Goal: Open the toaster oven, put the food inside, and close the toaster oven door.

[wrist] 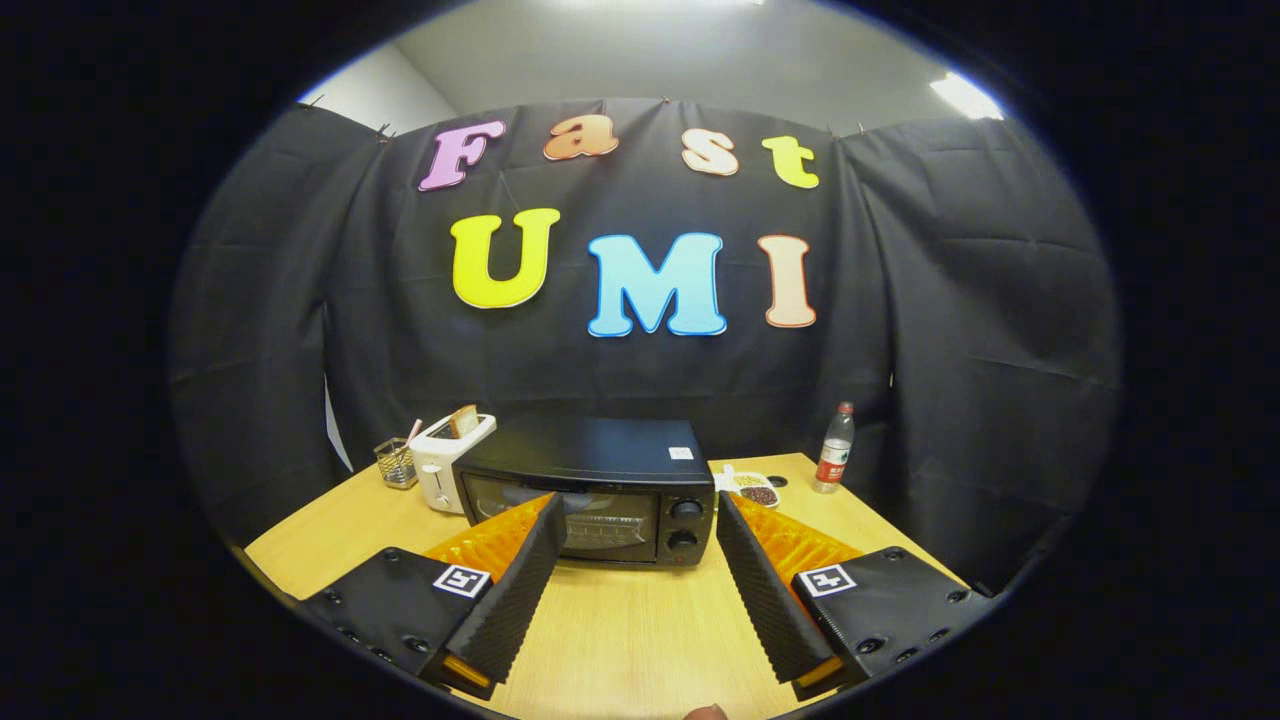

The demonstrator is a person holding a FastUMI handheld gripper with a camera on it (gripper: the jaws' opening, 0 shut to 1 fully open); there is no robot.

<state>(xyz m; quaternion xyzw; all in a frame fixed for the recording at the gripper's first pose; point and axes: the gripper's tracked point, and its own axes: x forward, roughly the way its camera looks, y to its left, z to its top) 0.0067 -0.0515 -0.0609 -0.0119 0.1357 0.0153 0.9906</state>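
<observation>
Facing one toaster oven (600, 490), fingers (745, 560) spread, one bottle (834, 449)

White pop-up toaster (447, 462) with bread slice (464, 420), wire cup (396, 464) beside it, water bottle (834, 449) far corner, wooden table (630, 640).

Ribbed jaws, square-marker housings, screws

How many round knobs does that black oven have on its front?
2, stacked on the toaster oven's right side beside the glass door: an upper knob and a lower knob. The open gripper has one finger overlapping the door's left part, so nothing more can be ruled out there.
</observation>
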